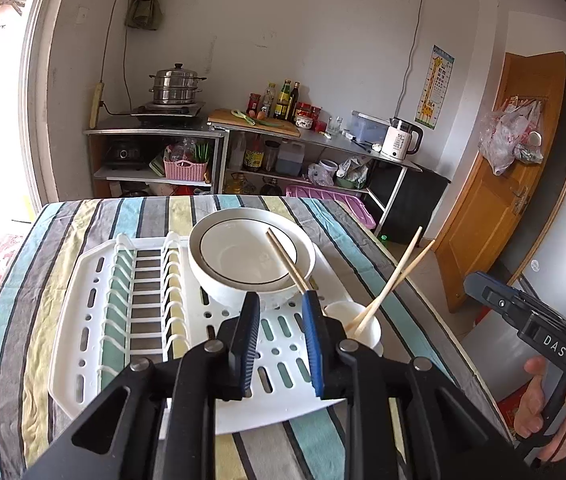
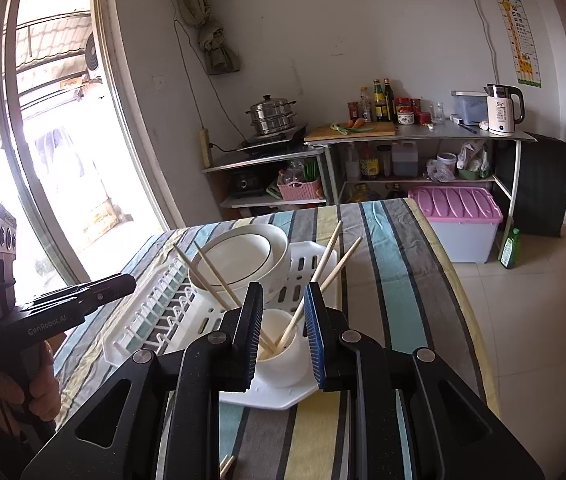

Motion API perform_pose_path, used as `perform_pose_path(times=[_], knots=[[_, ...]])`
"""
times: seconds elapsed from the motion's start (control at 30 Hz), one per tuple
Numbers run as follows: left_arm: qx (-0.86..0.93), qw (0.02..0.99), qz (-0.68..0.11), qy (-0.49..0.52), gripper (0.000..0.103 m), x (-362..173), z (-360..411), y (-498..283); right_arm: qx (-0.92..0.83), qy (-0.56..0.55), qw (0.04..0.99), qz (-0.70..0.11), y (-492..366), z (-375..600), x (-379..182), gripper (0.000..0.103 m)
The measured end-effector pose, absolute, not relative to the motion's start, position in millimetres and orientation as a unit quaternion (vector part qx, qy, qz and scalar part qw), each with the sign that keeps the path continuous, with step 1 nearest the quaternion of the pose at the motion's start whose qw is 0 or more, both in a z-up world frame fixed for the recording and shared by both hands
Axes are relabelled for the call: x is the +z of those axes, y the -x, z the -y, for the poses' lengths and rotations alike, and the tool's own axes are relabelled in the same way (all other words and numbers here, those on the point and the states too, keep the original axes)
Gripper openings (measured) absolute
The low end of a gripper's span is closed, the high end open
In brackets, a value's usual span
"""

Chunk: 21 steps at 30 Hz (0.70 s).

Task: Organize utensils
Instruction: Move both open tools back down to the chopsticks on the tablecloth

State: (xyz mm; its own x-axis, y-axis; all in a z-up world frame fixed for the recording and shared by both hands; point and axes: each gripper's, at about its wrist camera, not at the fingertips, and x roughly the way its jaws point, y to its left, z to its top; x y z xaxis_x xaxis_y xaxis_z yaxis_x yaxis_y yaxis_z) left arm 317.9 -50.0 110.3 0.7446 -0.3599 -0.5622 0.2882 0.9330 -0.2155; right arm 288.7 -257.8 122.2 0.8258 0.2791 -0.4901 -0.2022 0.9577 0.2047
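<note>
We hold our left tongs (image 1: 281, 300) over the near edge of the white dish rack (image 1: 83, 280), their blue pads parted a little with nothing between them. Just beyond their tips sits the white bowl (image 1: 251, 256) with the dark rim line, and a pair of chopsticks (image 1: 287, 264) leans from the bowl's edge down towards the right pad of these tongs; whether wood and pad touch we cannot tell. To the right of the left tongs stands the white cup (image 1: 367, 330), with two more chopsticks (image 1: 399, 272) rising out of it and fanning up to the right.

Our right tongs (image 2: 283, 300) hang slightly spread too, empty, with the cup (image 2: 283, 360) directly ahead of and below the gap between their pads. The chopsticks in the cup (image 2: 337, 260) cross above their right pad, while another pair (image 2: 211, 276) slants across the bowl (image 2: 243, 260) to the left of their left pad. One chopstick end (image 2: 226, 466) pokes out beneath these tongs, close to us, over the striped cloth on the desk (image 2: 395, 280).
</note>
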Motion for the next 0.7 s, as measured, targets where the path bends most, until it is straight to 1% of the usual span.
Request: perform_pose_path(times=[0.27,0.7], knots=[[-0.164,0.939,-0.293,0.071,0.023,96.1,13.8,-245.7,0.128,-0.059,0.956,-0.258,-228.2,238.0,110.4,0.022],[-0.12,0.939,-0.314,0.068,0.023,62.8,-17.2,-172.5,0.157,-0.071,0.939,-0.298,-174.9,228.3,75.1,0.022]])
